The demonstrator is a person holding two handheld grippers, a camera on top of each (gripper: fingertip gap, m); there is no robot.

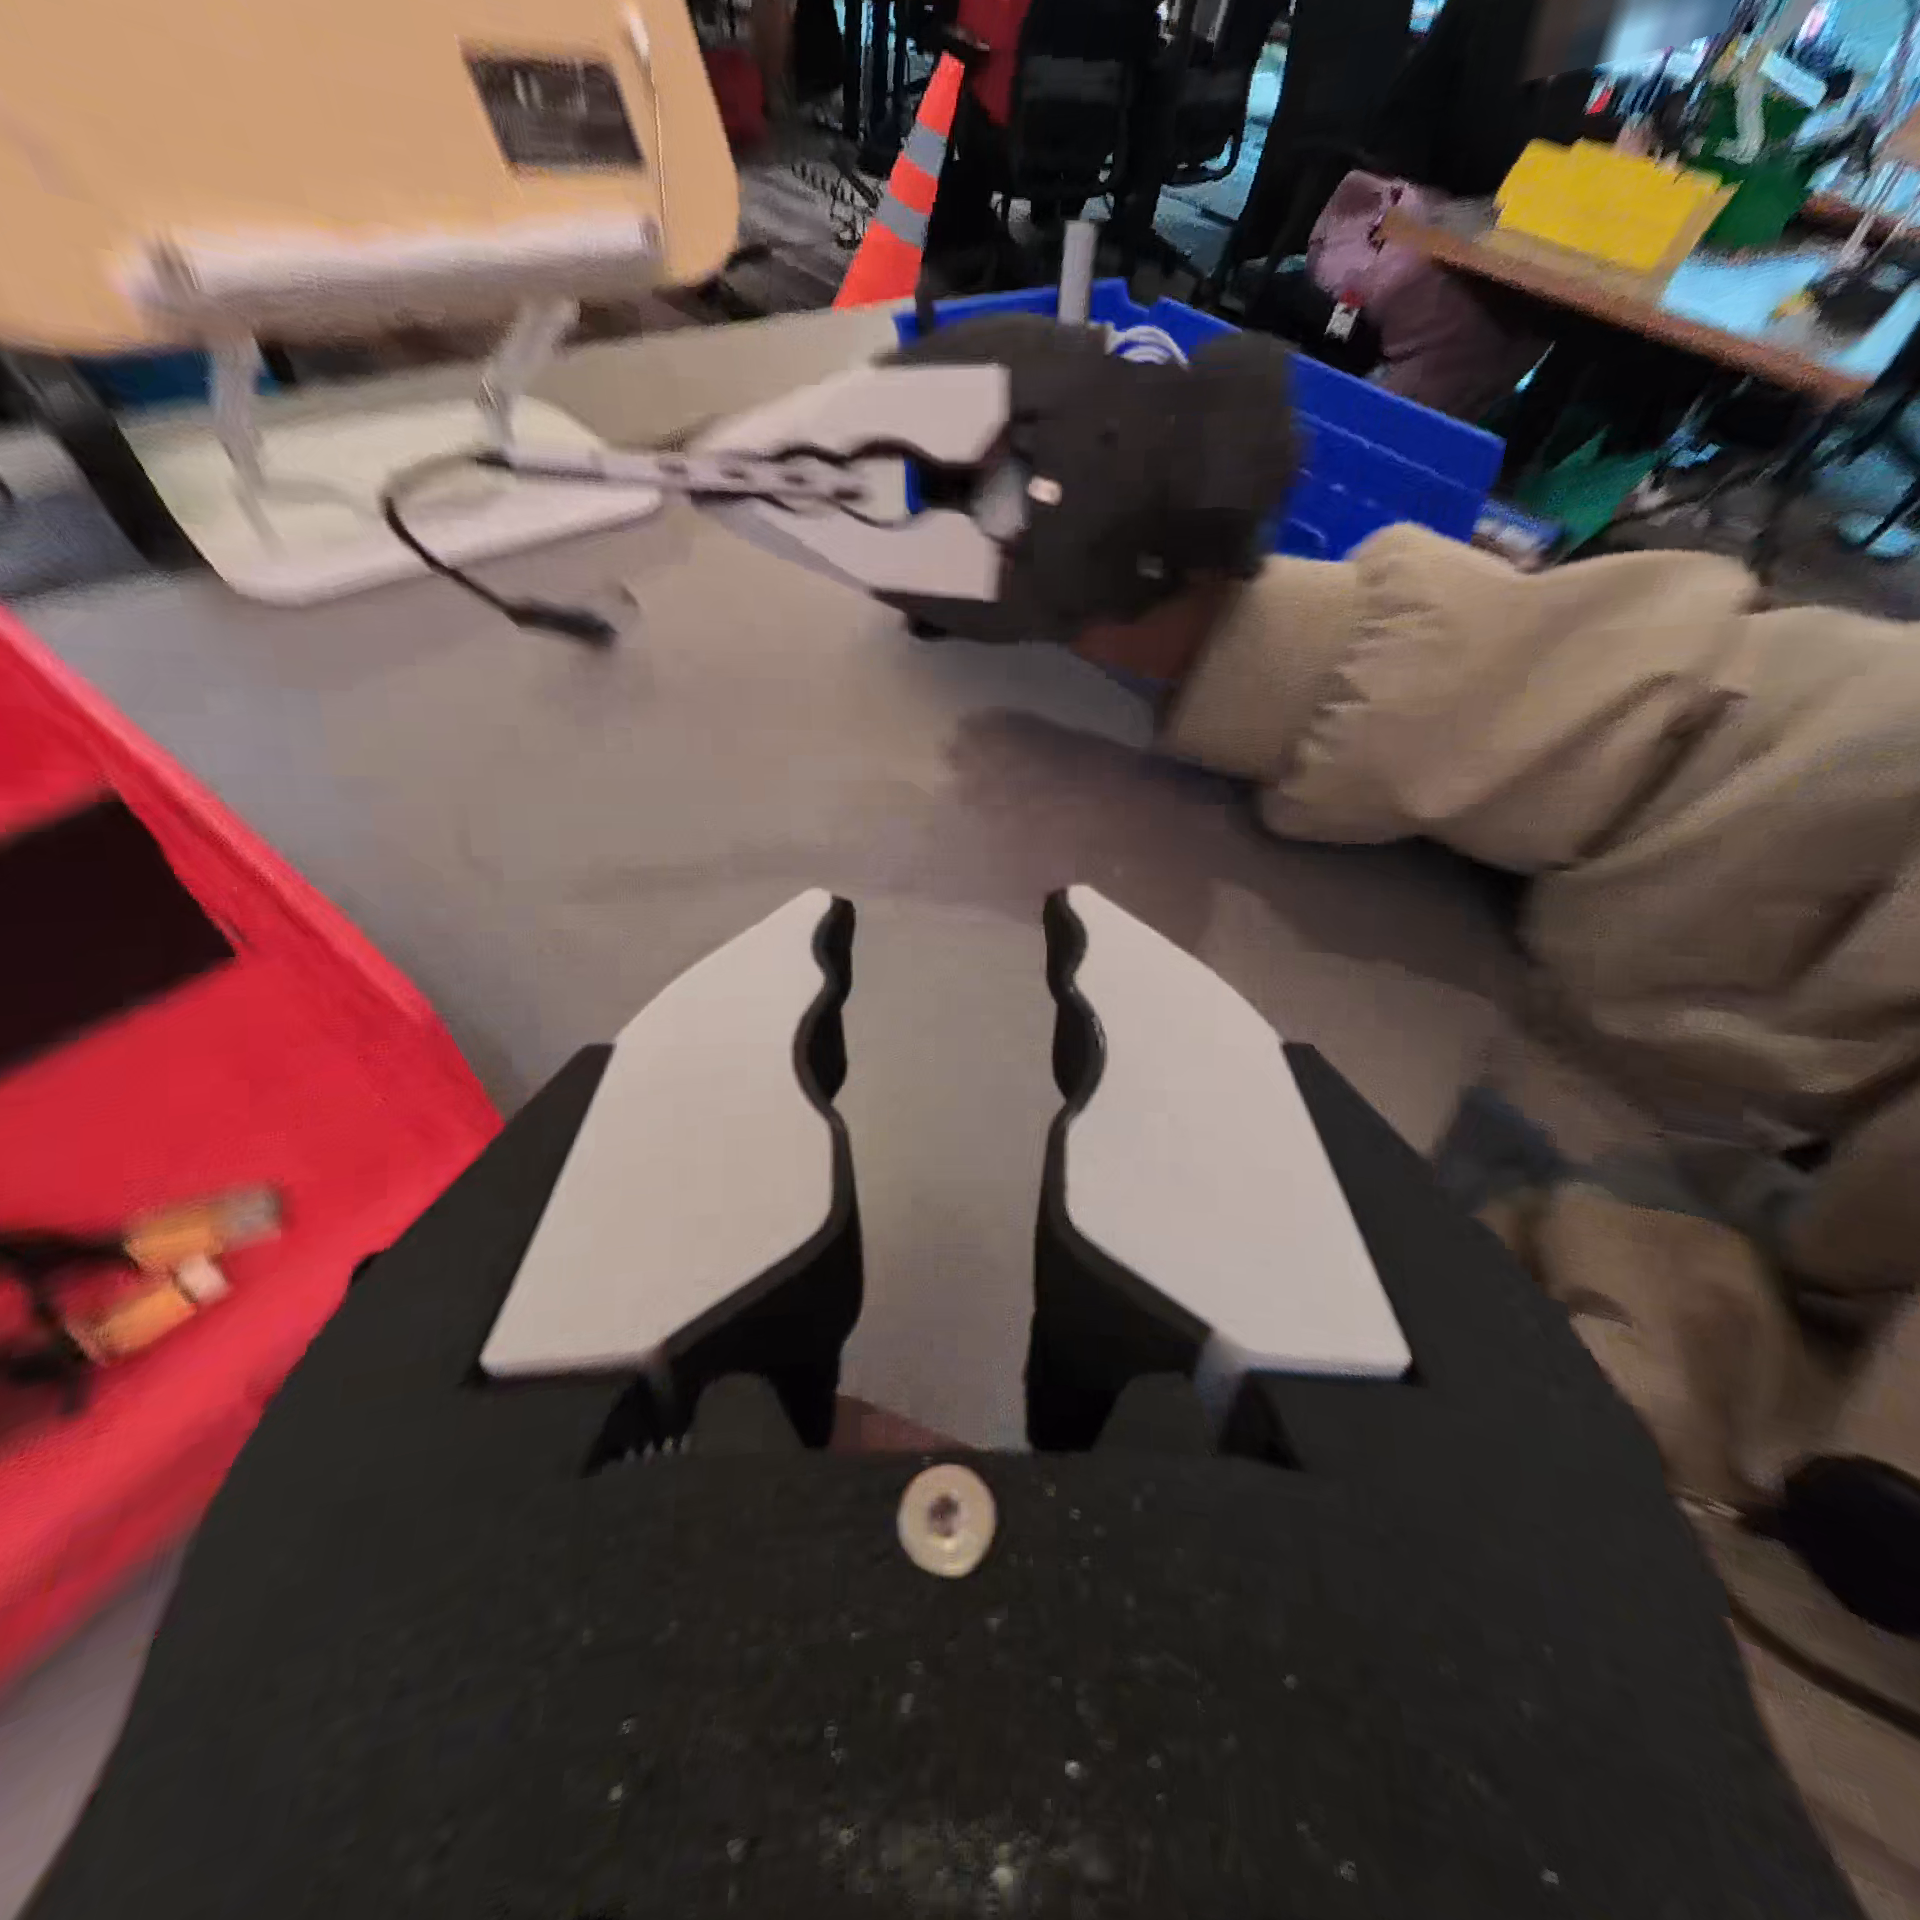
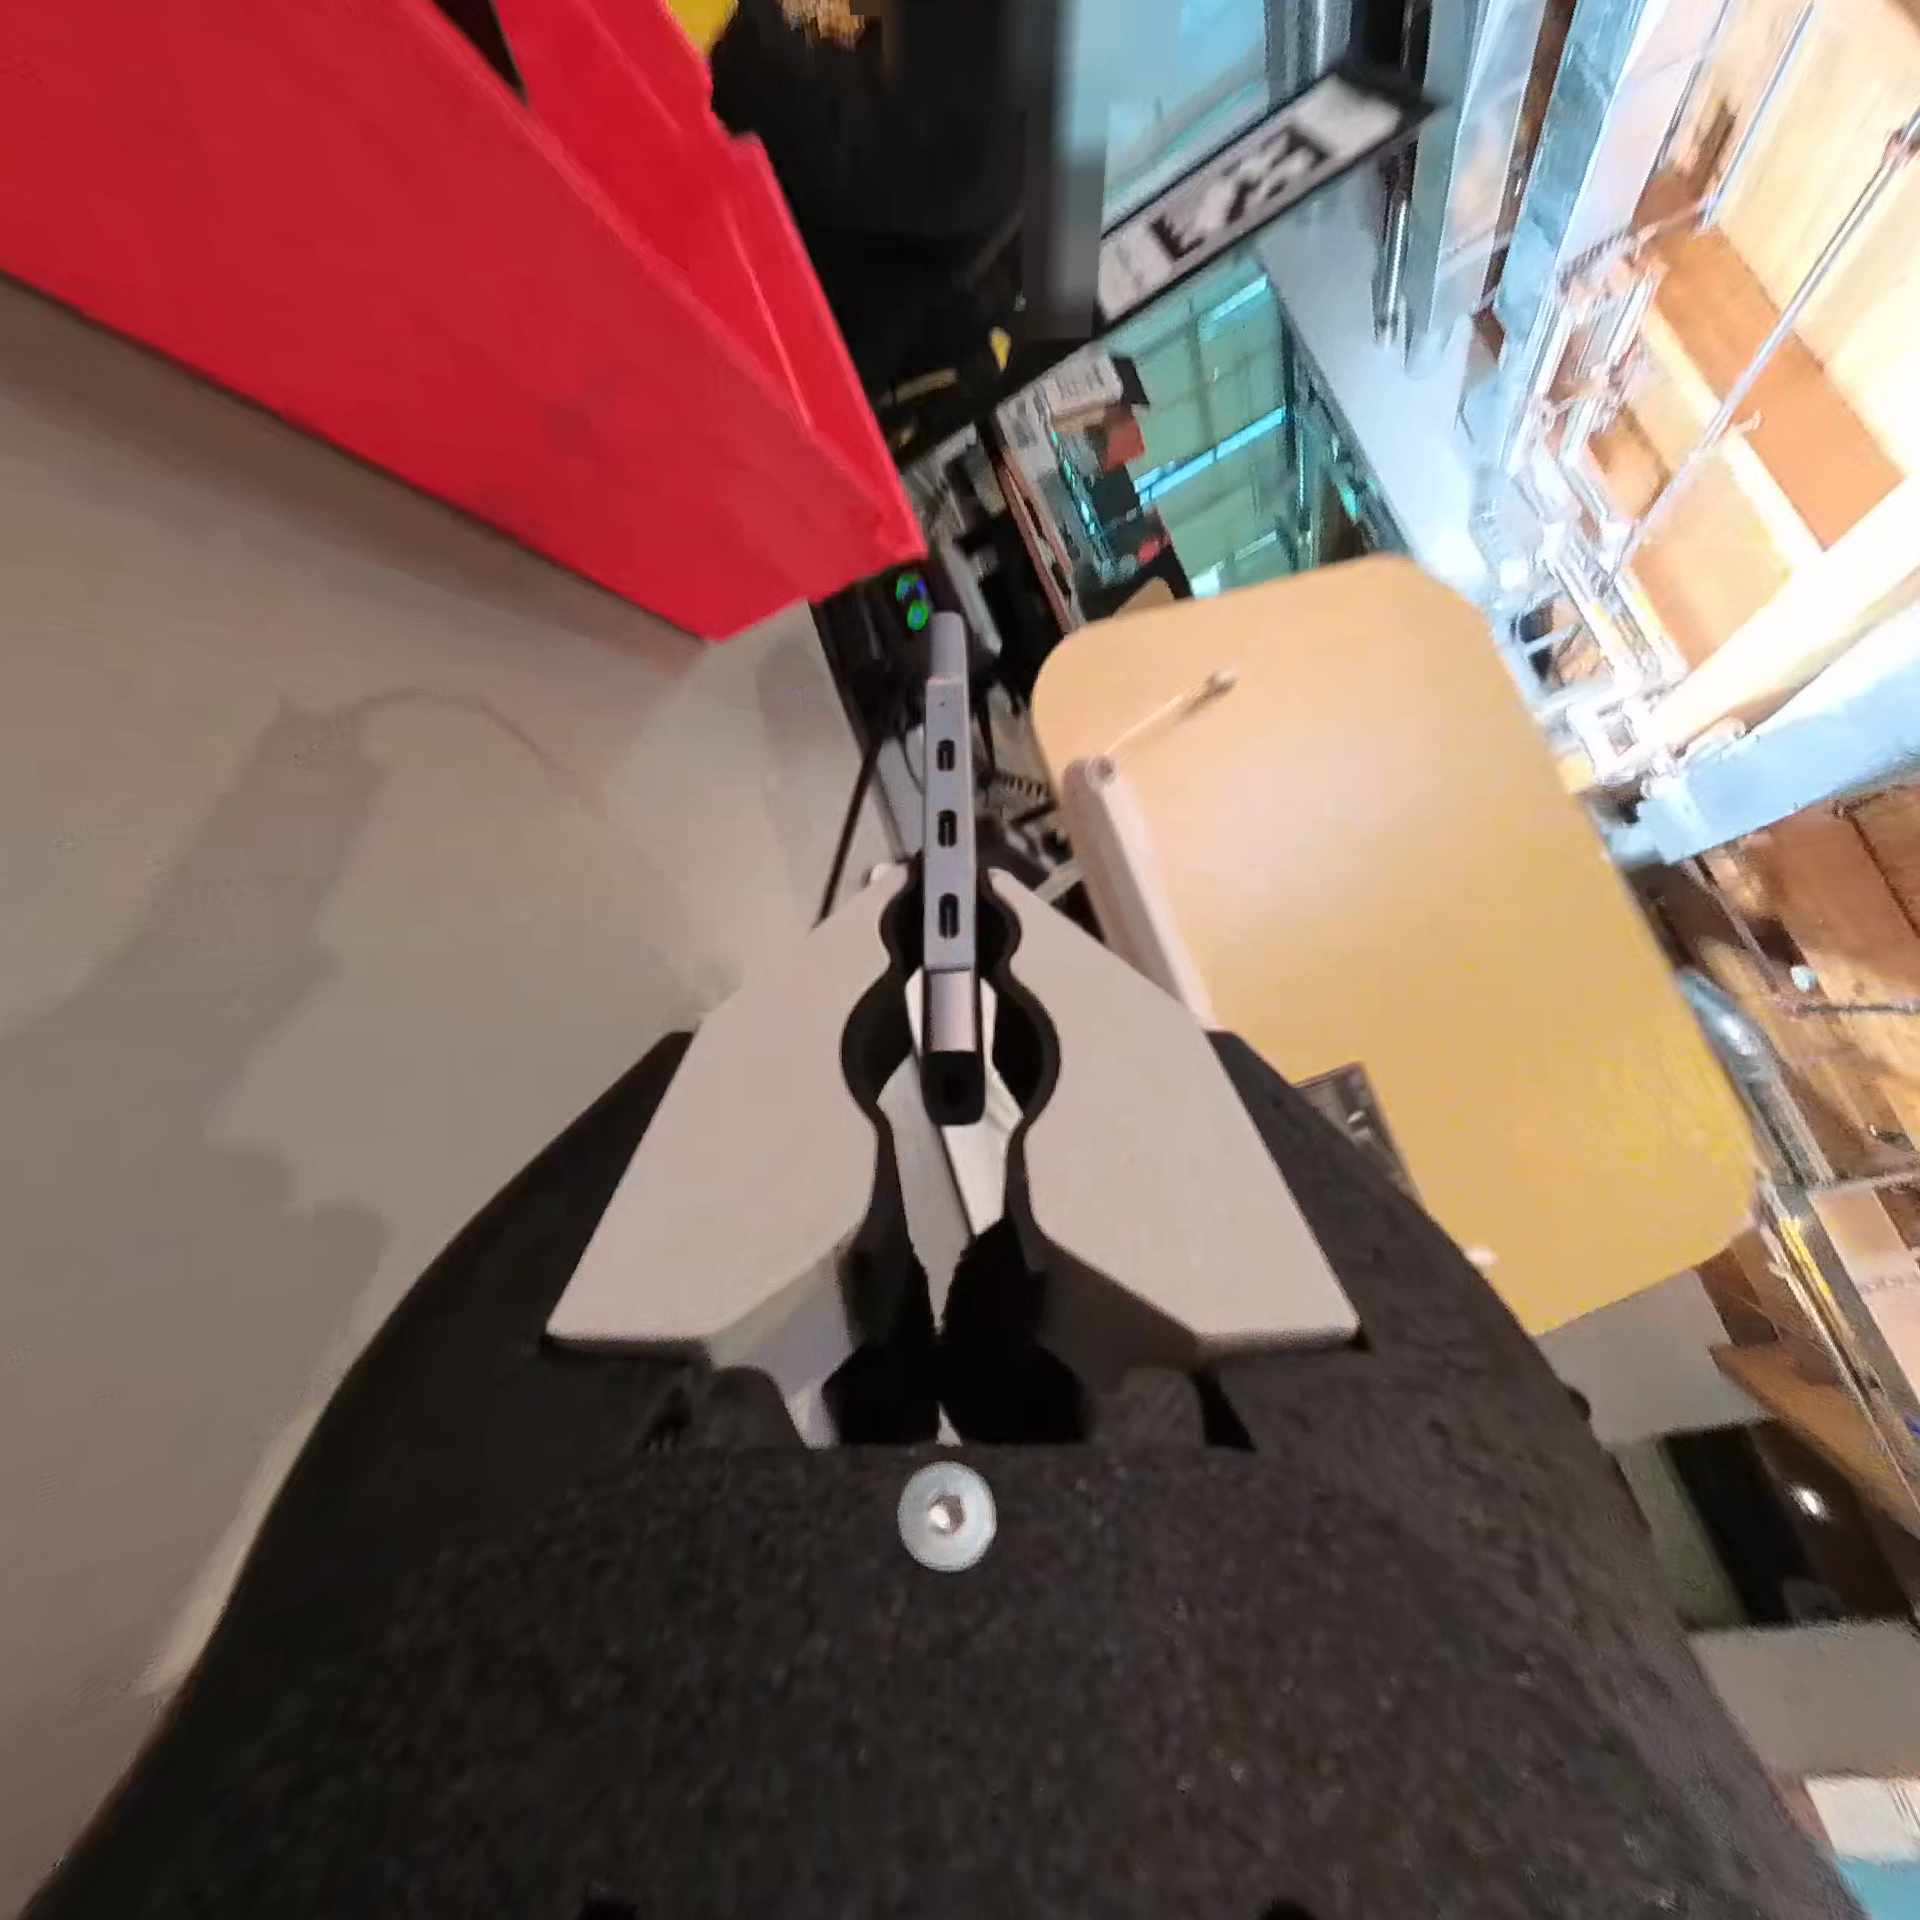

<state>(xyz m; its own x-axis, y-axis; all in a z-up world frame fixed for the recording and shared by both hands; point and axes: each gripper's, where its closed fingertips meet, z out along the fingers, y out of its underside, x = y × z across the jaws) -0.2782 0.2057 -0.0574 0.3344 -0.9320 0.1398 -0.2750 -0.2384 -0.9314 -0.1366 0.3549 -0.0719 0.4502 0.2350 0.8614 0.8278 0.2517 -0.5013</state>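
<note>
My left gripper (image 1: 948, 904) is open and empty, low over the grey table (image 1: 644, 790). My right gripper (image 2: 948, 883) is shut on a slim grey hub (image 2: 948, 748) with several ports along its edge; the hub sticks out past the fingertips. In the left wrist view the right gripper (image 1: 727, 483) is farther off, held by a gloved hand (image 1: 1132, 478), with the hub (image 1: 665, 470) pointing left and its black cable (image 1: 436, 561) hanging in a loop to the table.
A red bin (image 1: 156, 1039) stands at the left, holding small orange items (image 1: 177, 1278); it also shows in the right wrist view (image 2: 416, 260). A white stand (image 1: 343, 499) carries a tan panel (image 1: 312, 125). A blue bin (image 1: 1371, 447) and an orange cone (image 1: 914, 177) are behind. A beige sleeve (image 1: 1558, 748) lies on the right. My hands' fingertips stand some 20 cm from each other.
</note>
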